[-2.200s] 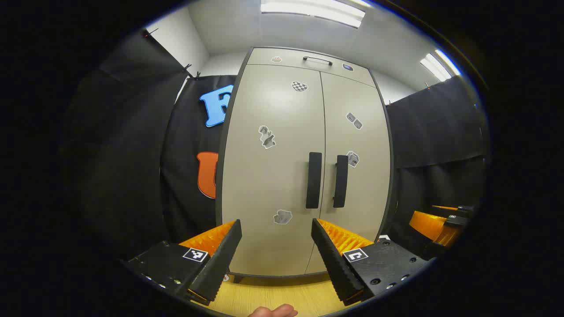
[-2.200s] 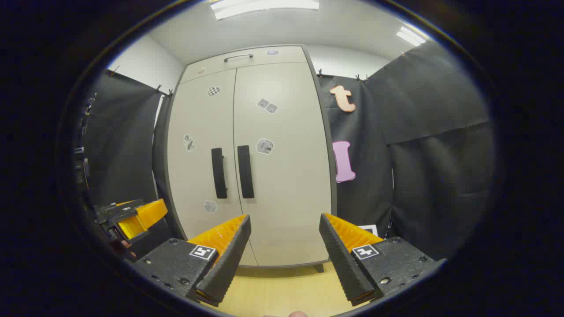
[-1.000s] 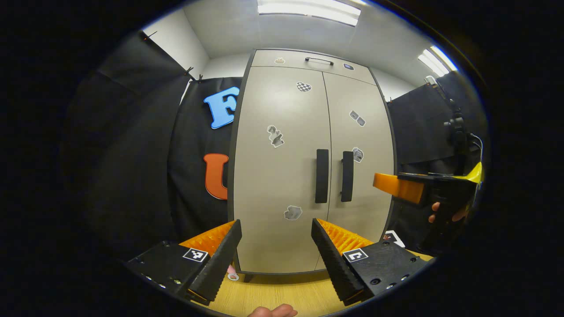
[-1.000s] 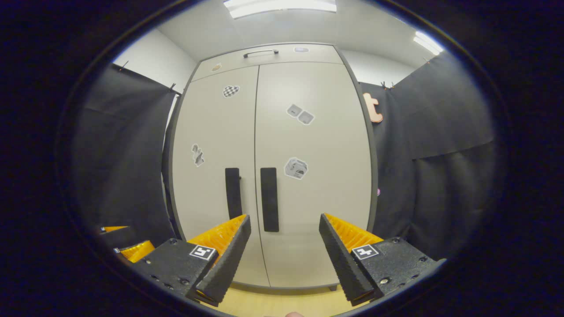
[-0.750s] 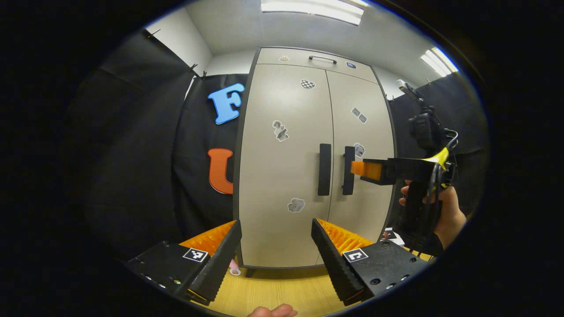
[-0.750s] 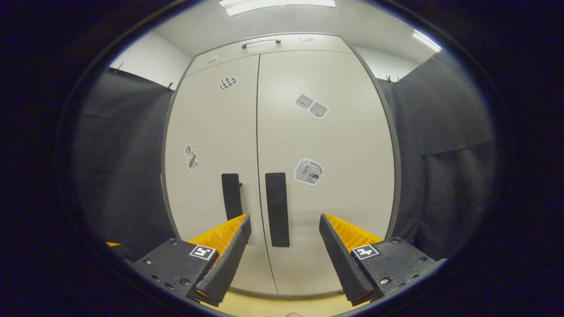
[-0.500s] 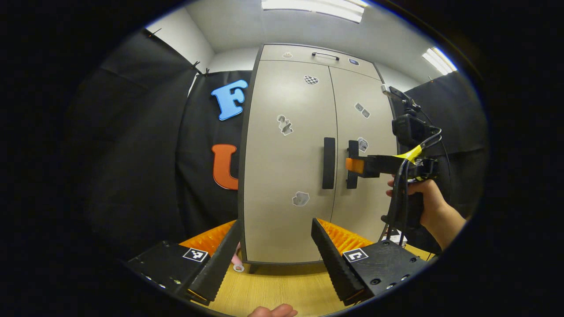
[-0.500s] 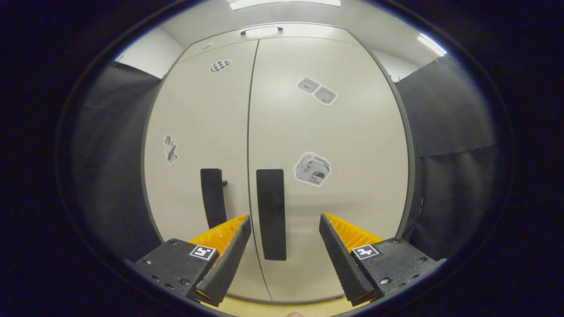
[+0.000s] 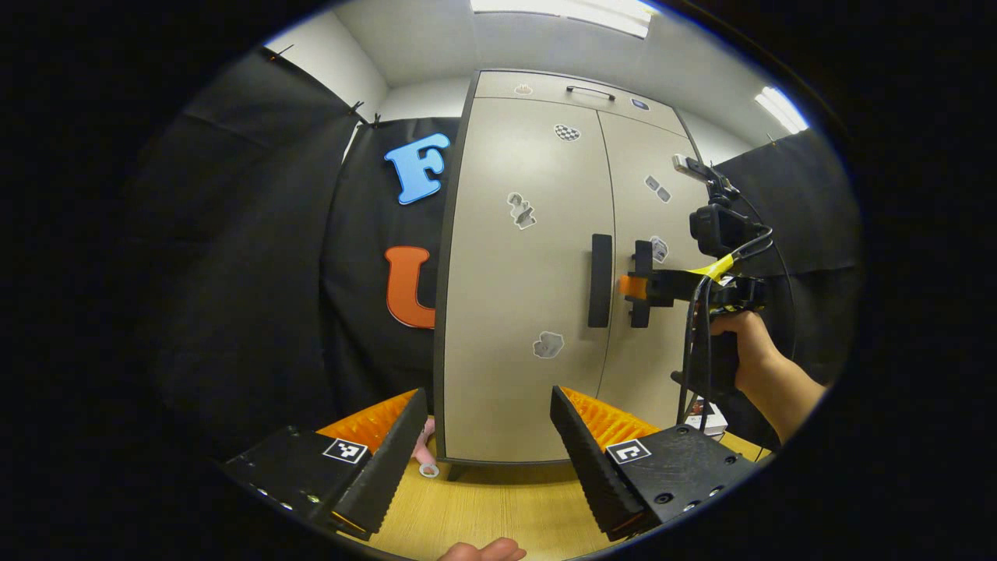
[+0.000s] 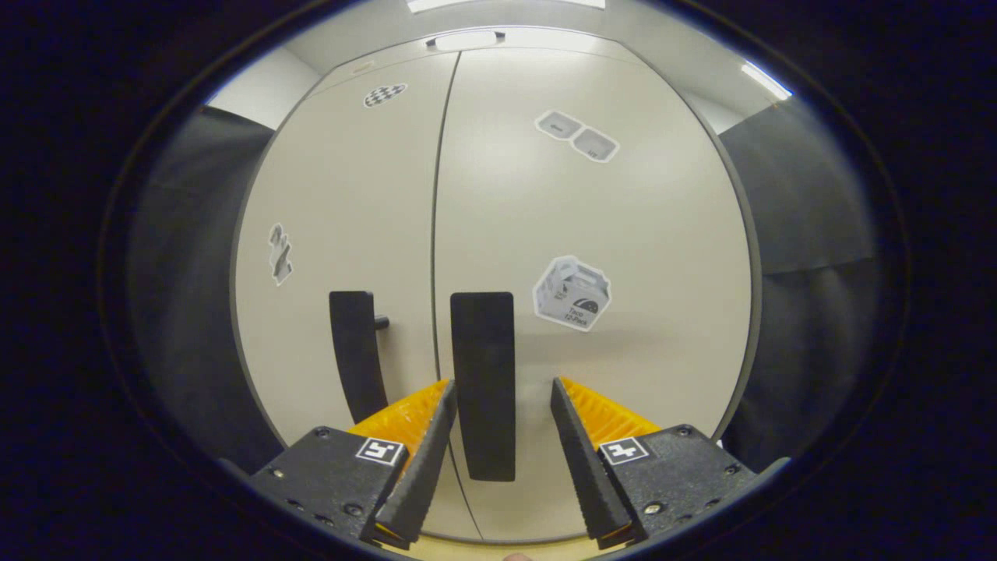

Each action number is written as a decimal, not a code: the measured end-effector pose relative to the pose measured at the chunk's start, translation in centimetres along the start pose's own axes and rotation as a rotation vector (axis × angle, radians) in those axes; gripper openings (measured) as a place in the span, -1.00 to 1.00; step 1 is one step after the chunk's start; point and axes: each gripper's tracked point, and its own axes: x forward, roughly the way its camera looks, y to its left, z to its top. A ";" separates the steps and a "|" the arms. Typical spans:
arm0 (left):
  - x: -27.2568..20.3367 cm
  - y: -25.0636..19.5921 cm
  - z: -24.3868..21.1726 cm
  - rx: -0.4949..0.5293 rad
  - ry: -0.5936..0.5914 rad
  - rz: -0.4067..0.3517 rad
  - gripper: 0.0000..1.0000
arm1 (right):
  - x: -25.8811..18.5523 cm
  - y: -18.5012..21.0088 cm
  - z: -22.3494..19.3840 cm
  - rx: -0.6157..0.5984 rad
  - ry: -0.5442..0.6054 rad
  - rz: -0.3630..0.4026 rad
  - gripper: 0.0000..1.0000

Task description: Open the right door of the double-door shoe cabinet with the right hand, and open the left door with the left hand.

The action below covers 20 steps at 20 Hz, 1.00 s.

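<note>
Beige shoe cabinet (image 9: 522, 312) stands on the wooden floor (image 9: 498, 506) against the black booth wall, right door (image 10: 623, 234) and left door (image 10: 350, 202) both flush and shut, stickers (image 10: 572, 294) scattered on them. Right gripper (image 10: 496, 421) sits close up to the right door, jaws released and straddling the black right handle (image 10: 483, 374) with a gap each side; in the left gripper view a hand (image 9: 740, 347) holds it level at that handle. Left gripper (image 9: 489, 436) hangs well back from the cabinet near its lower left corner, jaws released, apart from the left handle (image 9: 600, 280).
</note>
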 end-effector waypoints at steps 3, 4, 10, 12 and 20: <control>0.0 0.0 -0.2 -0.006 0.006 -0.003 0.90 | -0.3 0.3 -0.4 0.011 0.013 0.016 0.21; 0.0 0.0 -0.2 -0.007 0.006 -0.004 0.90 | -0.3 0.9 -0.5 0.026 0.023 0.038 0.04; -0.1 0.0 -0.3 -0.013 0.009 -0.005 0.90 | -0.5 0.9 -0.5 0.039 0.030 0.040 -0.46; 0.1 0.2 -0.1 -0.015 0.005 0.000 0.90 | -1.1 0.9 -0.5 0.042 0.041 0.057 -0.46; -0.2 0.9 0.5 -0.006 -0.012 0.036 0.90 | -5.8 -0.6 -0.1 0.026 0.062 0.131 -0.46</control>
